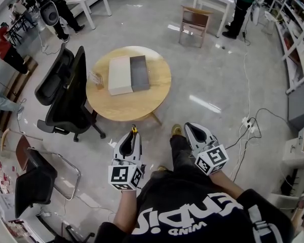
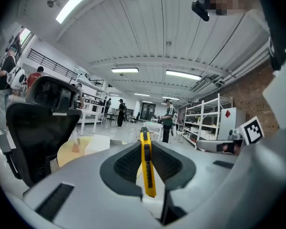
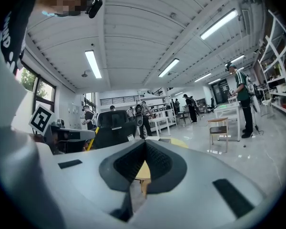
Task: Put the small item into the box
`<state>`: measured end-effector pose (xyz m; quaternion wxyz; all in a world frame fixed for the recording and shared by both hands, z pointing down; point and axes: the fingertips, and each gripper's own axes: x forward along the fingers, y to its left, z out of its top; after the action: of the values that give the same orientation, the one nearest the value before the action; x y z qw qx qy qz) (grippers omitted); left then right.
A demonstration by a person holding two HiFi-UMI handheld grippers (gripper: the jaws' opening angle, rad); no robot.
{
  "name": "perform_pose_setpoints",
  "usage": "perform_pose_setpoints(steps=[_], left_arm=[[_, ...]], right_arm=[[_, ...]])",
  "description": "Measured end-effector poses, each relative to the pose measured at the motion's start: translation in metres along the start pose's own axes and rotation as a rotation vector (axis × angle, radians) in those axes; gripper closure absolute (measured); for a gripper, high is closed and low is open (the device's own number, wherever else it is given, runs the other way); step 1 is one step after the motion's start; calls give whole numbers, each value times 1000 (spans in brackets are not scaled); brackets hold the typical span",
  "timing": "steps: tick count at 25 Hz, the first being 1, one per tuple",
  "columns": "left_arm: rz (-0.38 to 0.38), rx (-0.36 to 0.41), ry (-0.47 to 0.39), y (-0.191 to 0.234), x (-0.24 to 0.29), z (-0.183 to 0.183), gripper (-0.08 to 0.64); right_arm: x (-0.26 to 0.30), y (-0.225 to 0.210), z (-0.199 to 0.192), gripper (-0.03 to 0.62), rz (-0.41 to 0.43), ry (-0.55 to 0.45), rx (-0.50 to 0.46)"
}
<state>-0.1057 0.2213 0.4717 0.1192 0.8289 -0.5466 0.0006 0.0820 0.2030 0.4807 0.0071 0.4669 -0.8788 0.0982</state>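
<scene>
A slim yellow plastic utility knife (image 2: 147, 166) with a black slider stands on edge, clamped lengthwise between the closed jaws of the left gripper (image 1: 134, 134), its tip poking out past them. Well apart from it, a flat rectangular box (image 1: 120, 75), one half white and the other dark grey, lies on a round pale wooden table (image 1: 157, 92).

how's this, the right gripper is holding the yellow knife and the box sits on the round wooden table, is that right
Not quite: the yellow knife is held by the left gripper, not the right. The left gripper view shows it clamped there, while the right gripper is shut on nothing. The box does sit on the round wooden table.
</scene>
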Motion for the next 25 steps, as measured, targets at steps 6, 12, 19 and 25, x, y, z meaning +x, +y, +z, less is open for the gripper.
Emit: perform_pose_setpoints(steps=[6, 12, 19, 25], left_arm=[[3, -8, -4, 12, 24, 2, 489], [19, -11, -3, 35, 59, 5, 489], [28, -21, 1, 61, 110, 13, 489], [26, -36, 2, 80, 154, 34, 489]], right_arm=[[22, -12, -2, 592, 8, 10, 1], [63, -32, -4, 592, 20, 22, 3], [113, -58, 6, 592, 38, 30, 0], [156, -80, 24, 592, 44, 27, 16]])
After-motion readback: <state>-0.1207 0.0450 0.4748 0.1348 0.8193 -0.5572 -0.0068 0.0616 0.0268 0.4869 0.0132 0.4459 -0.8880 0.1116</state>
